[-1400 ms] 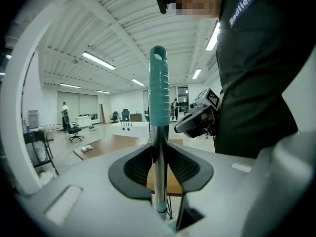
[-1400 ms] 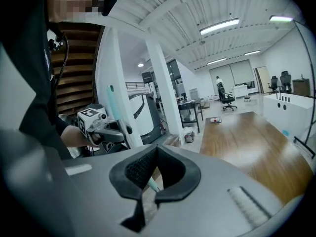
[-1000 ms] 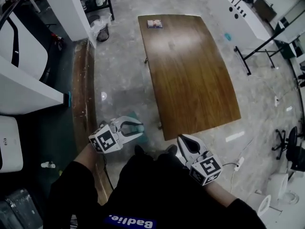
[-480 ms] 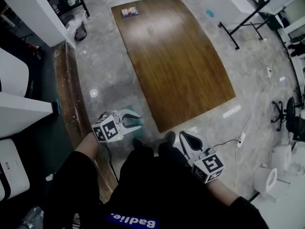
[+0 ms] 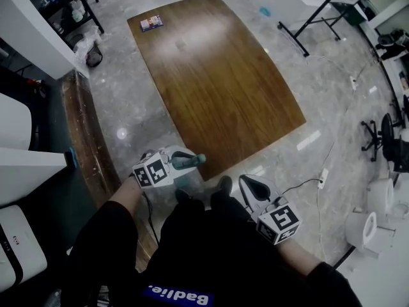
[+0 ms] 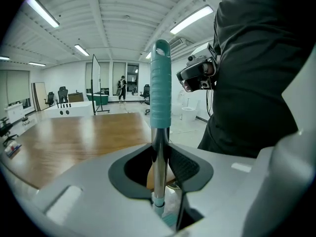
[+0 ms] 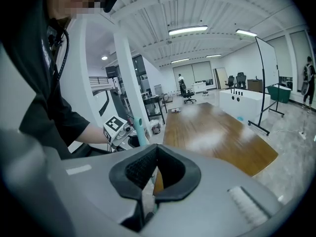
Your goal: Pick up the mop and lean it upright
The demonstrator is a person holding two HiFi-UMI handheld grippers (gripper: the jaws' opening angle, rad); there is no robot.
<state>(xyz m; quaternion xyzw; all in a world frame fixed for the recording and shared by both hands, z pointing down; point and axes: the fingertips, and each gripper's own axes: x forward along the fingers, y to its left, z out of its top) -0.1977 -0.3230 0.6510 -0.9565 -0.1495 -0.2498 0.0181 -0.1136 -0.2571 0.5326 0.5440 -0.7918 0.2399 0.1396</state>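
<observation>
Mop [image 6: 160,83] stands close to upright at the person's left, just off the near corner of the table [image 5: 217,82]. Its metal shaft is clamped between the jaws of the left gripper [image 5: 181,163], just under the teal grip. To lean it well, that clamp should likely hold firm while the pole tips gently against a steady edge, with its foot planted on the floor. Right gripper [image 5: 250,185] hangs closed and empty, free to steady the shaft.

light: bright ceiling strips [image 6: 42,11] | glare: tabletop [image 5: 192,40] sheen | head view: dimmer | edges: fisheye-warped, vignetted
</observation>
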